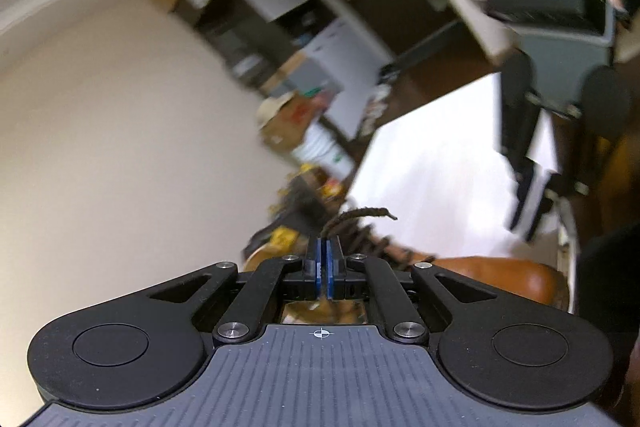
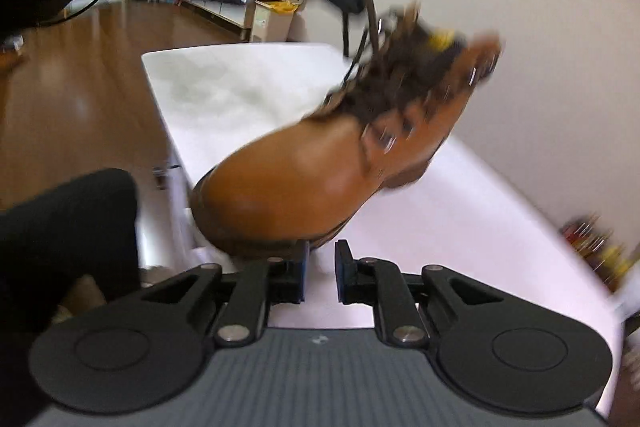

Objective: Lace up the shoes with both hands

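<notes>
Left claw (image 1: 323,251): blue pads nearly together, pinching a dark brown lace (image 1: 362,215) drawn up from the boot. Right claw (image 2: 321,259): jaws apart, nothing between them, just beside the toe of the tan leather boot (image 2: 304,167). The boot rests on a white table (image 2: 460,227) near its front corner; bare tabletop lies to either side. Beyond the table edge: brown wooden floor (image 2: 72,87), cream wall (image 1: 112,147), cluttered shelving (image 1: 288,39).
</notes>
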A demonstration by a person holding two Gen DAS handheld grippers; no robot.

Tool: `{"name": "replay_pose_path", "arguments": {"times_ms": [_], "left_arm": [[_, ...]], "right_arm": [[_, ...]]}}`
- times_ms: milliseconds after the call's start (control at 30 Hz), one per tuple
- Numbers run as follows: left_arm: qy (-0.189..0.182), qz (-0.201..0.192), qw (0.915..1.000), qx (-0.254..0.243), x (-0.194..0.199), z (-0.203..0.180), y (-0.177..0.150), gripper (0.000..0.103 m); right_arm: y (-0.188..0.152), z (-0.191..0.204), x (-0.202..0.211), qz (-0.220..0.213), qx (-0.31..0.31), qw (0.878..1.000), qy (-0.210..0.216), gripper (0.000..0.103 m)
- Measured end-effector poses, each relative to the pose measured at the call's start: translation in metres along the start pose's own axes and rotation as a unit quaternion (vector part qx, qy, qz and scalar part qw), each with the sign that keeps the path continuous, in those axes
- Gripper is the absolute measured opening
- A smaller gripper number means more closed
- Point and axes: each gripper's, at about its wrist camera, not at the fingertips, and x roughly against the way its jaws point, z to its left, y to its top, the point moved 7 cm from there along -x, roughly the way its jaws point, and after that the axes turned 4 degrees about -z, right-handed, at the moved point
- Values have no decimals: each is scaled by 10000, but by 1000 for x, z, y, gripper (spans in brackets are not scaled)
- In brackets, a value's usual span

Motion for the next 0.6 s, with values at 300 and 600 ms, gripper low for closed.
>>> {"name": "replay_pose_path", "arguments": {"times_ms": [300, 600], "left_arm": [[554, 265, 9972, 427, 14, 19, 14, 3], [1267, 470, 9885, 683, 1, 21, 15, 3]], "right_arm": [[17, 28, -37, -589, -654, 9939, 668, 10], [66, 32, -102, -1320, -1227, 9809, 730, 10]]}}
